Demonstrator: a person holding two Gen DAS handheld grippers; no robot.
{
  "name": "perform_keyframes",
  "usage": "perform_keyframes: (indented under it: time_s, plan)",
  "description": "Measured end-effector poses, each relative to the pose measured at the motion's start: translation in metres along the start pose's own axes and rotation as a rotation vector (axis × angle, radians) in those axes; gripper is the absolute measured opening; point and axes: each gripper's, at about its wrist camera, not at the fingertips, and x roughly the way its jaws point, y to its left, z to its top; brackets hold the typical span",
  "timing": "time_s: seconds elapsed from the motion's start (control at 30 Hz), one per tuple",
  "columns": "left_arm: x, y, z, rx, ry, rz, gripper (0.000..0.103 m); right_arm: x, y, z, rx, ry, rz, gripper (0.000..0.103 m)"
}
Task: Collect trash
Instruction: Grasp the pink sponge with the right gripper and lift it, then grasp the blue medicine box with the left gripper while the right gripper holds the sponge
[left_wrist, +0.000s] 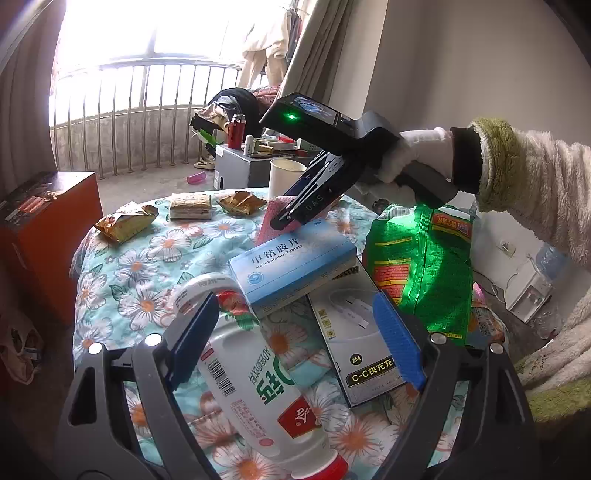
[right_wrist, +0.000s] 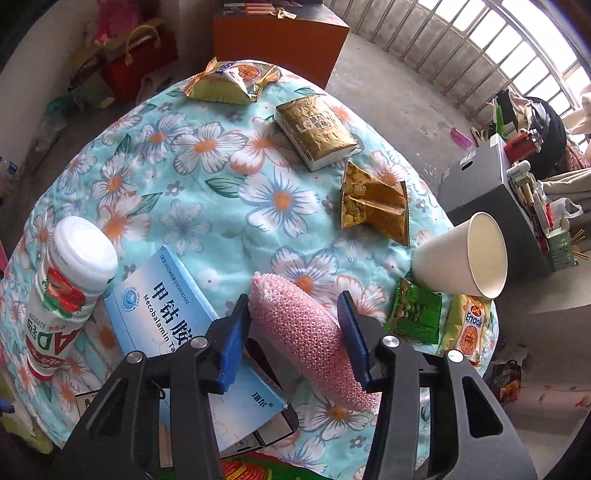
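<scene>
The right tongs (right_wrist: 295, 332) stand spread on either side of a pink, knobbly foam-mesh sleeve (right_wrist: 314, 332) lying on the round table under a floral turquoise cloth (right_wrist: 207, 192), its near end between the blue pads (right_wrist: 231, 350) but not yet pinched. To do this well, I judge the tongs should settle lower around the sleeve's middle and close gently, since the soft mesh will squash and may slip, and the left pad should stay off the pale blue cardboard medicine box (right_wrist: 166, 314) just beside it. The left tongs (left_wrist: 295, 339) hang spread and empty above a white plastic drink bottle (left_wrist: 258, 398) lying on its side and a white cable box (left_wrist: 354, 332). The medicine box reads "Mecobalamin Tablets"; the bottle shows "AD"; the cable box reads "2M" and "C-C"; a yellow wrapper (right_wrist: 471, 325) reads "Enaok".
</scene>
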Motion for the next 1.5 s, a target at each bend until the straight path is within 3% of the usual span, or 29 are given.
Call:
perform_keyframes:
  time_s: [0.23, 0.4, 0.5, 0.63, 0.77, 0.93, 1.07, 1.17, 1.37, 1.5]
  plan:
    - [0.008, -0.004, 0.012, 0.002, 0.005, -0.025, 0.081, -0.019, -0.001, -0.007, 0.003, -0.083, -0.065, 0.040]
    - [0.024, -0.006, 0.027, 0.004, 0.041, -0.084, 0.081, -0.056, -0.022, -0.020, 0.113, -0.201, -0.080, 0.038]
    - [0.039, -0.010, 0.038, 0.013, 0.085, -0.127, 0.081, -0.093, -0.036, -0.034, 0.209, -0.317, -0.073, 0.038]
    - [0.067, -0.015, 0.055, 0.055, 0.178, -0.188, 0.081, -0.155, -0.057, -0.066, 0.352, -0.509, -0.040, 0.038]
    - [0.097, -0.020, 0.076, 0.190, 0.262, -0.177, 0.081, -0.214, -0.072, -0.116, 0.481, -0.697, 0.021, 0.038]
    - [0.137, -0.023, 0.095, 0.317, 0.397, -0.252, 0.081, -0.260, -0.078, -0.186, 0.574, -0.843, 0.060, 0.038]
    - [0.163, -0.026, 0.100, 0.397, 0.489, -0.313, 0.081, -0.274, -0.081, -0.243, 0.654, -0.893, 0.063, 0.038]
    - [0.174, -0.028, 0.099, 0.443, 0.508, -0.324, 0.081, -0.277, -0.084, -0.287, 0.731, -0.902, 0.049, 0.038]
    - [0.182, -0.032, 0.100, 0.512, 0.550, -0.414, 0.081, -0.266, -0.082, -0.358, 0.884, -0.891, 0.031, 0.038]
    - [0.191, -0.034, 0.098, 0.541, 0.600, -0.417, 0.081, -0.250, -0.075, -0.395, 0.977, -0.889, 0.048, 0.038]
